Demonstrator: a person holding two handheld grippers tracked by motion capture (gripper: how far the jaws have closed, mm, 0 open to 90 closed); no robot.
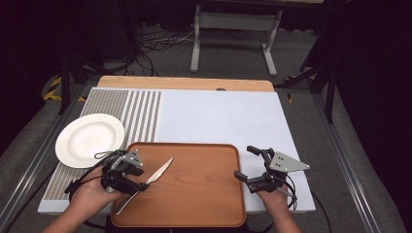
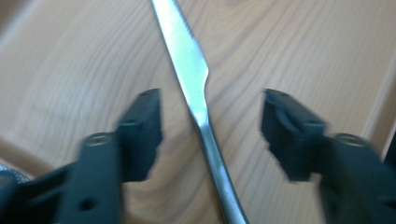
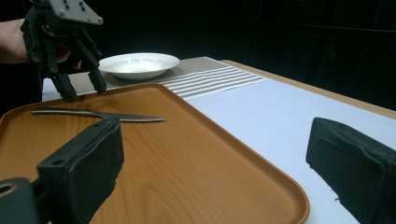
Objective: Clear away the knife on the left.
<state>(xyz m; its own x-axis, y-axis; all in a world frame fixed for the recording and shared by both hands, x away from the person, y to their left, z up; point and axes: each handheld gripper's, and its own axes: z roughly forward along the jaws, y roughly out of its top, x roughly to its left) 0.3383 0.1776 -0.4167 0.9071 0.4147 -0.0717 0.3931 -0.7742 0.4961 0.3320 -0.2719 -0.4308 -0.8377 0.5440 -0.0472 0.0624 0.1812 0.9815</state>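
Observation:
A metal table knife (image 1: 155, 175) lies slantwise on the left part of a wooden tray (image 1: 194, 194), blade toward the far right. My left gripper (image 1: 142, 178) hangs just over its handle. In the left gripper view the knife (image 2: 191, 70) runs up between the two black jaws of the left gripper (image 2: 212, 121), which stand apart from it on both sides. My right gripper (image 1: 245, 162) is open at the tray's right rim, holding nothing. The right gripper view shows its wide jaws (image 3: 215, 158) over the tray's edge (image 3: 187, 163), with the knife (image 3: 98, 114) and the left gripper (image 3: 84, 91) beyond.
A white plate (image 1: 90, 138) sits empty on a striped placemat (image 1: 141, 114) at the left of the white table top. A wooden strip (image 1: 184, 83) borders the table's far edge. Cables and a metal stand are on the floor behind.

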